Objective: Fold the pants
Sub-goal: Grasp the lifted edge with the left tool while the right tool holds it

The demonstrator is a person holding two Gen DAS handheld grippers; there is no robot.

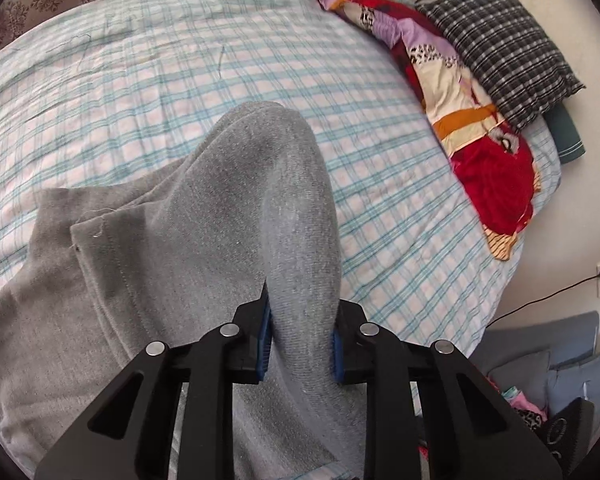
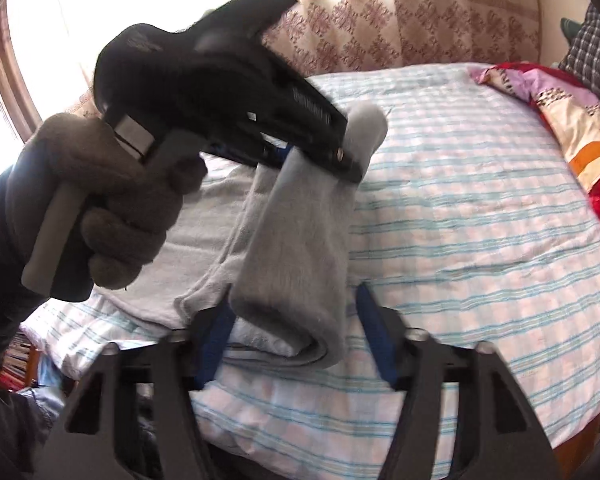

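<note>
Two claws are working on the grey pants (image 1: 180, 240) lying on the checked bed (image 1: 380, 240). At lower centre of the left view, the left claw (image 1: 300, 344) is pinching a raised fold of them. The right claw (image 2: 296, 336) is standing open around the folded end, pads apart from it. Pillows (image 1: 500, 52) are lying upper right.

Pants on the bed, one fold raised between my two grippers

From my left wrist view the pants (image 1: 148, 264) lie on the bed (image 1: 180, 60) toward 8 o'clock, a fold rising into my left gripper (image 1: 300, 344); pillows (image 1: 500, 52) sit at 2 o'clock, cushions (image 1: 560, 368) below the bed at 4.
</note>
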